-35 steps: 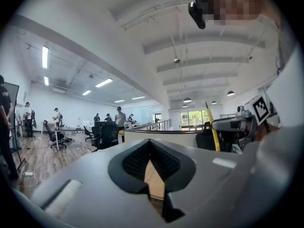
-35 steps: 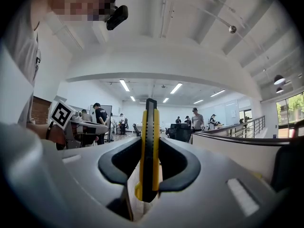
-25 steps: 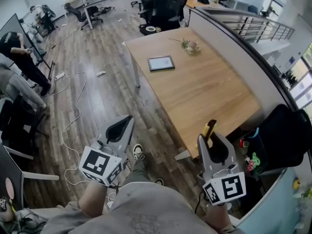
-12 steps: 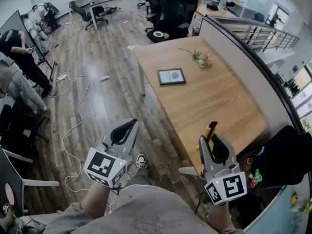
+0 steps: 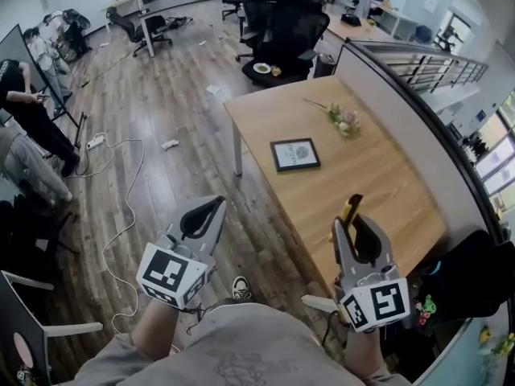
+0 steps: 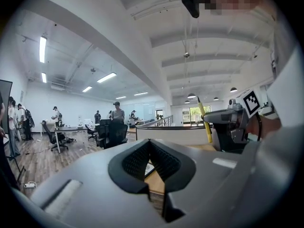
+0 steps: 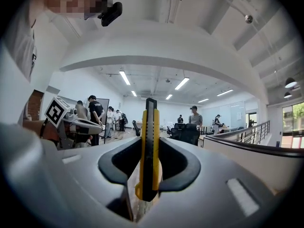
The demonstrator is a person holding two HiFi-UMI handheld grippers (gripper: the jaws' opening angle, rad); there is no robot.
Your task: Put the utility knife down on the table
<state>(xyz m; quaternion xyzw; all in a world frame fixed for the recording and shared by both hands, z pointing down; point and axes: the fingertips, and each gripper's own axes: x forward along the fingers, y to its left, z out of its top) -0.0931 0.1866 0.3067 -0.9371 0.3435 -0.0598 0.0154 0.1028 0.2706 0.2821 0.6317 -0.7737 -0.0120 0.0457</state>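
The right claw (image 5: pixel 352 218) pinches the yellow utility knife (image 7: pixel 150 146) upright between its jaws, the knife's black-tipped end standing up past the jaw tips, and holds it in the air above the near edge of the wooden worktop (image 5: pixel 386 191). The left claw (image 5: pixel 211 208) has its jaws pressed together on nothing and hovers off the worktop's left side, above the wood floor (image 5: pixel 161 79). On the worktop a framed picture (image 5: pixel 295 154) lies flat towards its left edge, and a small spray of flowers (image 5: pixel 344 121) lies nearer its far end.
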